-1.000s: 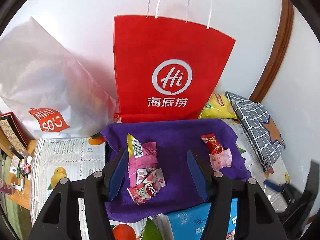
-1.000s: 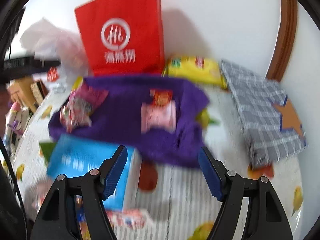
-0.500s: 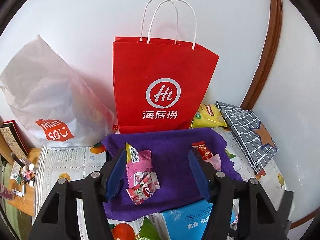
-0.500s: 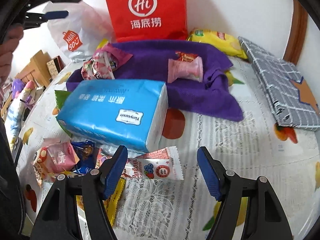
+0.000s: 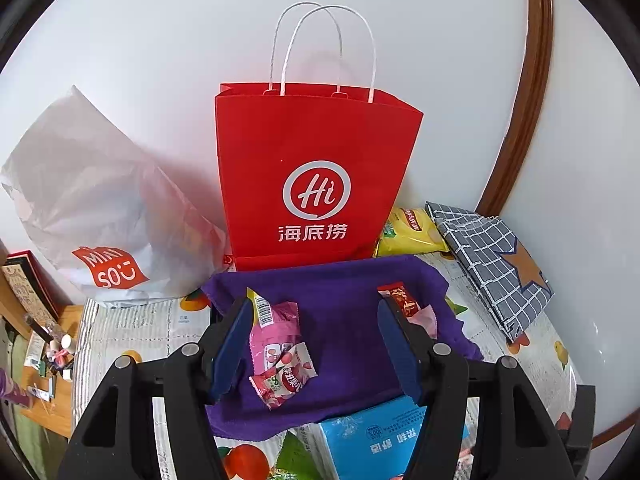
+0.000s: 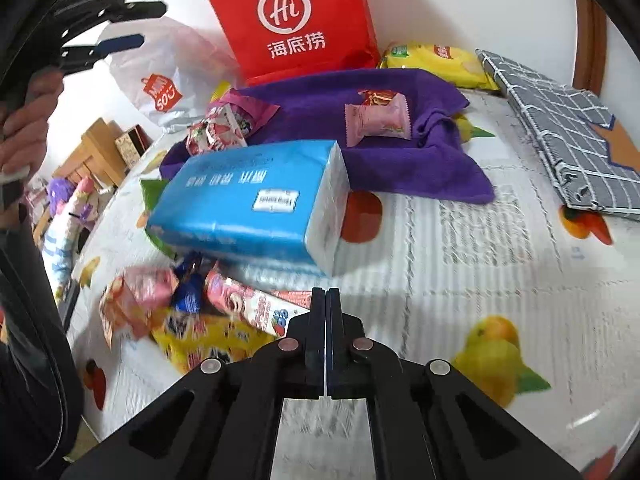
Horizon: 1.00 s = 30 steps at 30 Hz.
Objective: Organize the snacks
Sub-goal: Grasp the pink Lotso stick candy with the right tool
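Snacks: right tool (image 6: 326,312) just snapped closed, seemingly pinching the strawberry wafer packet (image 6: 256,306) at 9 o'clock | left tool (image 5: 316,344) wide open, empty, hovering over purple cloth (image 5: 344,300) | pickup underway

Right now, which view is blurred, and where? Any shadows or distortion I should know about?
Right wrist: motion smear on the snack pile at lower left; tissue pack and purple cloth sharper. Left wrist: sharp throughout, the red bag throwing a soft shadow on the wall. Both views: fisheye bending, dark corners.
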Each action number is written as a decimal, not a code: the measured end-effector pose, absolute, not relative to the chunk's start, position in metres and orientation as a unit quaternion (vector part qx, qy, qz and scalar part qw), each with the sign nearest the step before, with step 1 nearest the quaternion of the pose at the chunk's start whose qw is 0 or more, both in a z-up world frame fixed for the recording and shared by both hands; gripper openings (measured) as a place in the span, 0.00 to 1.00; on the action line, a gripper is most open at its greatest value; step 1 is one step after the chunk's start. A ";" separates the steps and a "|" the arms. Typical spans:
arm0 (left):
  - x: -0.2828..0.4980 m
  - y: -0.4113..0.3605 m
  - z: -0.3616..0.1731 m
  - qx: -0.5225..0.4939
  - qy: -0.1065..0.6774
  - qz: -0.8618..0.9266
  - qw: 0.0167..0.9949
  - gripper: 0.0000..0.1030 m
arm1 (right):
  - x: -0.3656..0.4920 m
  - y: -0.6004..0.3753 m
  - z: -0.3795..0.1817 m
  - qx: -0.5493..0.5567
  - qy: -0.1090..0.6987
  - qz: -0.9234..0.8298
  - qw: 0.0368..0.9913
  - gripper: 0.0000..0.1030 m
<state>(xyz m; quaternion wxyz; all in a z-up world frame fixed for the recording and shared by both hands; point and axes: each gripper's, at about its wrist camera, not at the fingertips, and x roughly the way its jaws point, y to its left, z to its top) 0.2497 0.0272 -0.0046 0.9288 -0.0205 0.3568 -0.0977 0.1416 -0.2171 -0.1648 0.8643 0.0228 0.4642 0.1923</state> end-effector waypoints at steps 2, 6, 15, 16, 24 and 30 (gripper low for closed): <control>0.248 0.026 -0.005 -0.019 0.355 -0.098 0.929 0.61 | 0.132 -0.223 -0.165 0.018 0.464 0.186 0.866 0.00; 0.247 0.025 -0.005 -0.017 0.356 -0.096 0.929 0.61 | 0.114 -0.230 -0.165 -0.005 0.467 0.169 0.868 0.00; 0.248 0.024 -0.007 -0.010 0.359 -0.094 0.928 0.61 | 0.101 -0.240 -0.146 -0.038 0.441 0.152 0.884 0.04; 0.248 0.023 -0.008 -0.009 0.360 -0.094 0.928 0.61 | 0.103 -0.237 -0.143 -0.042 0.435 0.154 0.886 0.05; 0.248 0.016 -0.011 0.007 0.360 -0.092 0.928 0.61 | 0.121 -0.196 -0.139 -0.086 0.410 0.206 0.884 0.34; 0.249 0.009 -0.014 0.017 0.363 -0.093 0.927 0.61 | 0.136 -0.168 -0.173 -0.126 0.452 0.249 0.848 0.34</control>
